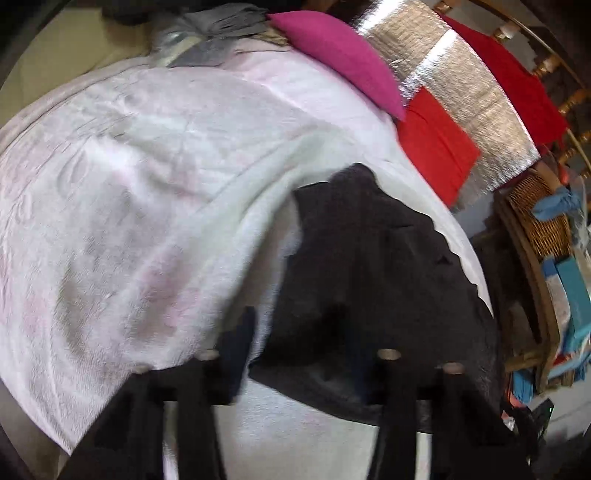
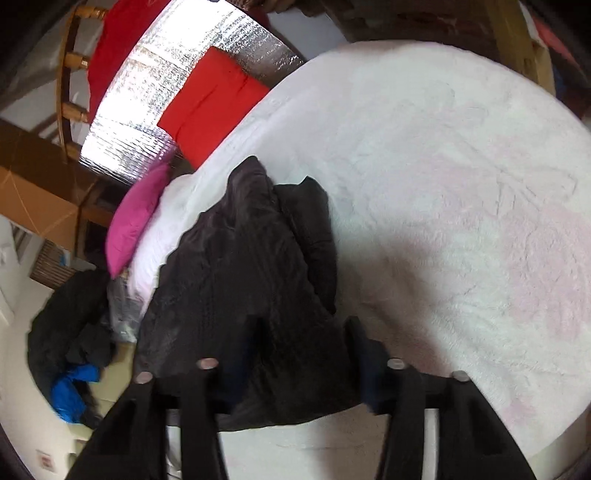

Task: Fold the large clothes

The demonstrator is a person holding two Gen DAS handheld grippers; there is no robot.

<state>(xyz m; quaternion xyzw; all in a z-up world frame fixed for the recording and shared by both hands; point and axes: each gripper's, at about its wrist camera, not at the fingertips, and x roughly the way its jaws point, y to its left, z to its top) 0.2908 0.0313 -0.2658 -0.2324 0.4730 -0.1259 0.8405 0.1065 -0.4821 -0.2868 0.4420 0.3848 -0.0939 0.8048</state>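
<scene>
A black puffy garment (image 1: 369,258) lies crumpled on a white and pink fleecy bed blanket (image 1: 147,184), near the bed's right edge in the left wrist view. My left gripper (image 1: 295,332) hovers over its near corner. The jaws are apart, and a strip of white blanket shows between the left finger (image 1: 242,336) and the fabric. In the right wrist view the same garment (image 2: 240,277) stretches away from my right gripper (image 2: 306,328). Its jaws also stand apart and straddle the garment's near end, with the right finger (image 2: 356,332) at the fabric's edge on the blanket (image 2: 443,184).
A magenta pillow (image 1: 340,55), a red cushion (image 1: 436,144) and a silver foil panel (image 1: 461,85) line the head of the bed. Grey cloth (image 1: 221,33) lies at the far side. A wicker basket (image 1: 539,214) stands beside the bed. Dark clothes (image 2: 74,325) lie on the floor.
</scene>
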